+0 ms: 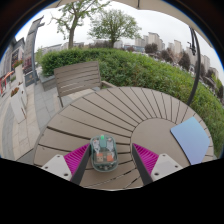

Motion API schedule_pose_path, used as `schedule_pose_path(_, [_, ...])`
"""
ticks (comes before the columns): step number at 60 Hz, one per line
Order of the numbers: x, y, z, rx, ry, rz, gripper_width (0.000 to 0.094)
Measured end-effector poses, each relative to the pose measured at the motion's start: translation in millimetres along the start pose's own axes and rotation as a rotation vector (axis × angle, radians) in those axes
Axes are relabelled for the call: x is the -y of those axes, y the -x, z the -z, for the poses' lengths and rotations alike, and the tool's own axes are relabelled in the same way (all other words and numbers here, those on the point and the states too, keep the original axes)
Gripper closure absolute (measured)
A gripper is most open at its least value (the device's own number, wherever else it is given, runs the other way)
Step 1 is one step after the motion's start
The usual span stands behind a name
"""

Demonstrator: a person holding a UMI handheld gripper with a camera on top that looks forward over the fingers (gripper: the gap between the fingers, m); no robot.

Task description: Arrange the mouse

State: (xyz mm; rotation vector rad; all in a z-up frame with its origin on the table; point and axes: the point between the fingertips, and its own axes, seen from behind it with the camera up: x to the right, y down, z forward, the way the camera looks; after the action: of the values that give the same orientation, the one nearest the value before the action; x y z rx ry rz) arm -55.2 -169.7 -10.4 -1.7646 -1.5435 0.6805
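1. The tool (105, 160) is held low over a round slatted wooden counter (110, 115) outdoors, pointed across the planks toward a hedge (150, 70) and a wooden chair (78, 78) at the counter's far edge.

2. The mouse (104, 152) sits between the two fingers, its length running along them, nose pointing away. The pink pads (78, 157) flank it on both sides, and the mouse looks narrower than the space between them, so I read the fingers as spread with the mouse standing between them rather than pinched. Whether it rests on the planks or is lifted clear I cannot tell.

3. A flat blue-grey mat (190, 138) lies toward the counter's right edge, well apart from the mouse. It looks like a mouse mat — probably the place the mouse is meant to end up, which would explain why the tool is lined up square on the mouse first.

4. The straddling position makes sense as a judgement: fingers along the mouse's long sides give the flattest contact — closing across the curved ends would let it slip.

5. The next step likely calls for closing evenly on both flanks, then carrying it rightward to the mat.
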Motion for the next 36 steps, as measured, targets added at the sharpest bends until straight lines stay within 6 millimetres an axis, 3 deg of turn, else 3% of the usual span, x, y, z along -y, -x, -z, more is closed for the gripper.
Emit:
schedule_pose_path(12, [5, -3, -12, -0.004, 0.027, -0.025, 0.0090])
schedule_pose_path(14, [5, 0, -13, 0.006, 0.031, -0.027, 0.0163])
schedule_pose_path(17, [5, 5, -13, 0.029, 0.037, -0.033, 0.0483])
schedule_pose_path(19, [4, -2, -12, -0.003, 0.045, -0.028, 0.0498])
schedule_pose_path(26, [4, 4, -5, 0.059, 0.090, -0.063, 0.0565])
schedule_pose_path(30, [21, -8, 10, 0.047, 0.071, -0.047, 0.0564])
schedule_pose_path(36, [67, -29, 47, 0.089, 0.009, -0.073, 0.0565])
